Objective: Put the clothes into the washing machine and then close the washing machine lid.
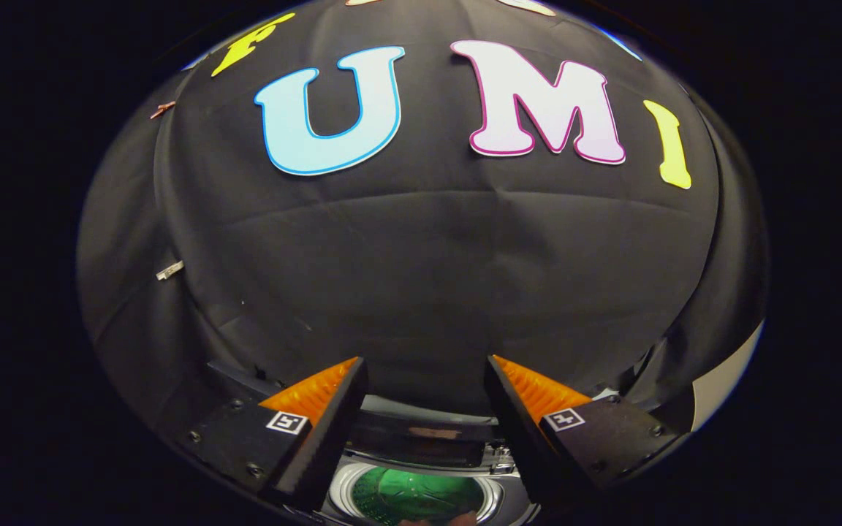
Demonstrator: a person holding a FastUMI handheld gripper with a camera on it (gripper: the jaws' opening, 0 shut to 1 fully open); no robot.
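Below the black cloth wall (421, 292), tongs (425, 376) spread apart, empty, over the washing machine's (421, 493) open drum.

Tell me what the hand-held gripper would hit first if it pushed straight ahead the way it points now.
Probably the black cloth wall. The hand-held gripper is open and holds nothing; its fingers aim at the cloth, above the washing machine's open drum. Depth is hard to judge.

No readable words, brands or numbers appear on the things here. Each finger of the tool (425, 365), spread apart with nothing between them, carries a small square coded marker (287, 422), a pattern and not text. The washing machine (421, 467) below shows no legible label.
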